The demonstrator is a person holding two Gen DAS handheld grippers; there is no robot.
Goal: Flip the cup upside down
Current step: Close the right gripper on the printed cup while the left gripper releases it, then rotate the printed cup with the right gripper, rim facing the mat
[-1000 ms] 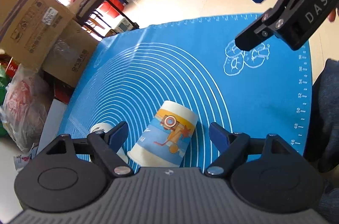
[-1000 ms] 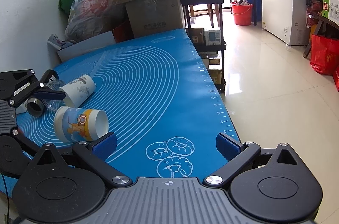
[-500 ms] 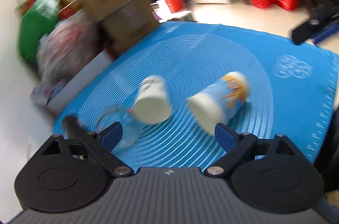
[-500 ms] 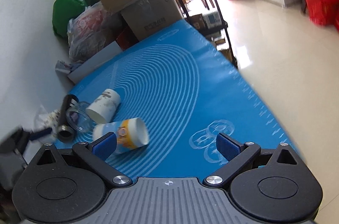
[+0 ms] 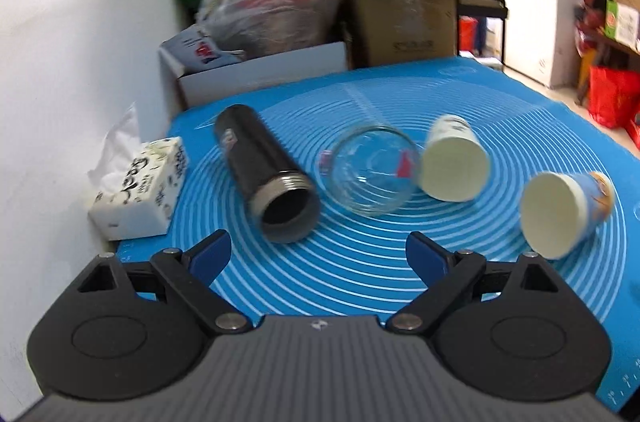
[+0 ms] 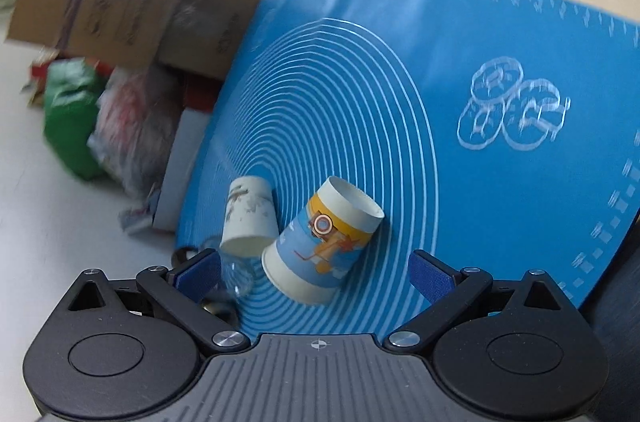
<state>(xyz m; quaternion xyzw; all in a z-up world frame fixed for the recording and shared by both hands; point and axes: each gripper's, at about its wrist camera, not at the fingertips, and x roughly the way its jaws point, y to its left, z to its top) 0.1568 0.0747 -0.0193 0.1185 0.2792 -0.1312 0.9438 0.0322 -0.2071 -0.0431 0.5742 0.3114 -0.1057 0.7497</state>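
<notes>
Sideways on the blue mat (image 5: 500,110), four vessels lie in a row across the desk. Seen from the left wrist and reading left to right: a white tissue box (image 5: 138,192) sits at the mat's left edge by the wall; a black metal flask (image 5: 266,178), a smooth tube with a threaded steel collar, lies with its open mouth toward the camera; a clear glass (image 5: 370,174) lies just beside it, mouth also near; a plain white paper cup (image 5: 454,164) touches the glass; and the blue printed cup (image 5: 560,214), a tapered paper cone, lies apart at the far right. Its long axis runs flat along the mat, wide mouth pointing near and slightly left, base pointing far and right. The mat is printed with thin white concentric rings.

The left claw (image 5: 318,256) is spread wide with nothing between its blue pads, aimed at the gap below the flask and glass; the printed cup lies right of its right finger.

From the right wrist, the blue printed cup (image 6: 322,244) sits between the fingers of the right claw (image 6: 316,272), just beyond them, untouched, its mouth near and base far-right. That claw is likewise wide apart and empty. The white cup (image 6: 248,216) lies just left of it.
</notes>
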